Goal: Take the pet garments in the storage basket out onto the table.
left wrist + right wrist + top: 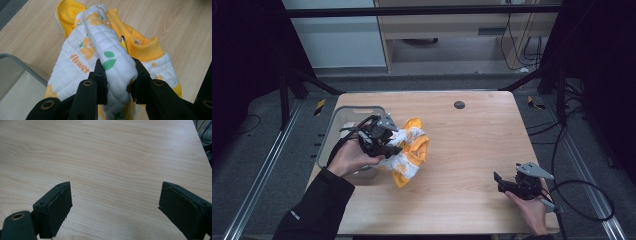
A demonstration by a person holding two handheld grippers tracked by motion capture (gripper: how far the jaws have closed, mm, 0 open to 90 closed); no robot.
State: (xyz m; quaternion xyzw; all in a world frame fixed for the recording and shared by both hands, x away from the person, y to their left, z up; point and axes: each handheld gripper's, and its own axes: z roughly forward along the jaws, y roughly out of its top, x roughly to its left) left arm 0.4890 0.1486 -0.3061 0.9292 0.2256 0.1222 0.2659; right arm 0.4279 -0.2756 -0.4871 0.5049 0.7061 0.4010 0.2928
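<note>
A small quilted garment [410, 151], white with yellow flowers, yellow trim and the word "flower", hangs bunched over the left half of the wooden table [472, 145]. My left gripper [388, 148] is shut on a thick fold of it; in the left gripper view the white fold [117, 72] is pinched between the two black jaws, with the yellow collar [147, 48] and a zip pull beyond. My right gripper [498, 182] rests low at the table's front right, jaws wide apart over bare wood, its fingers [56, 207] holding nothing.
A grey plastic bin [341, 116] stands at the table's left edge, just behind my left hand; its rim [22, 65] shows at the left of the left gripper view. A dark round grommet [459, 105] sits at the table's far middle. Cables lie on the floor at right.
</note>
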